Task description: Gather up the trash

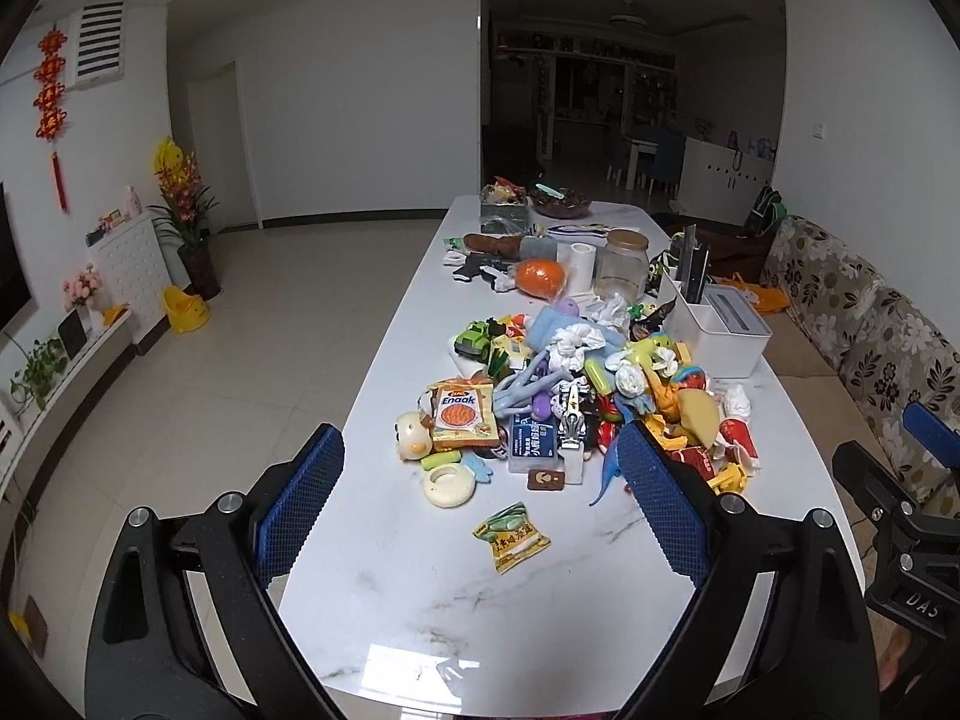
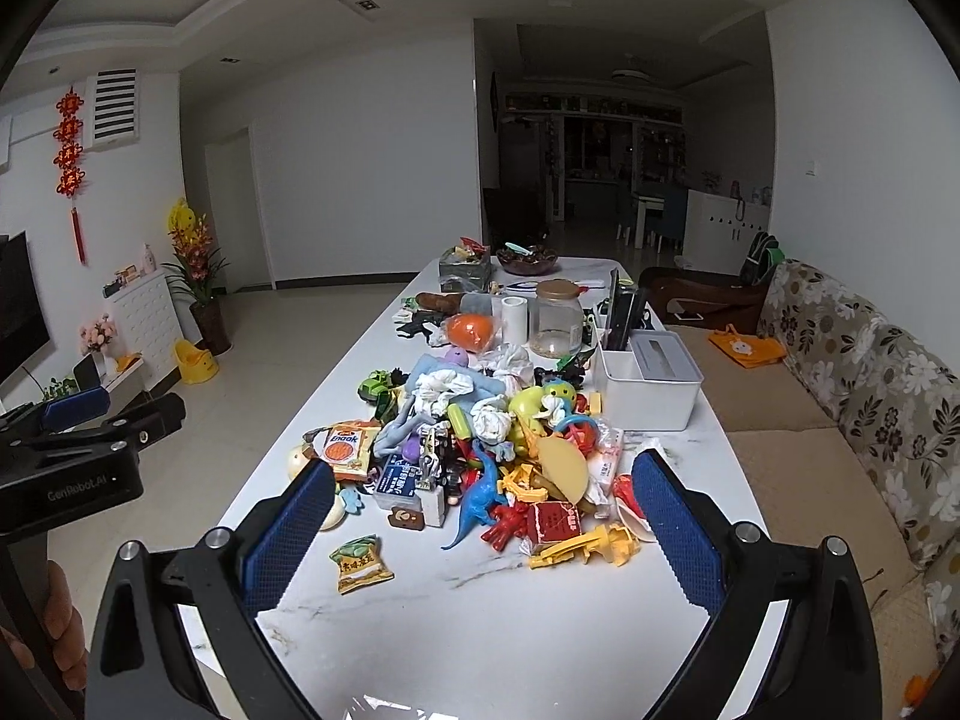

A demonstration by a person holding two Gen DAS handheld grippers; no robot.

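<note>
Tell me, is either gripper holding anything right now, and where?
Nothing is held. The left gripper and right gripper are both open above the table, short of the pile. The snack packet lies loose between the left fingers.

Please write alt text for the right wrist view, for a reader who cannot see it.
The open right gripper hovers over the near end of a long white table heaped with toys, crumpled tissues and snack wrappers. A yellow-green snack packet lies alone nearest the camera; the left gripper shows at the left edge.
</note>
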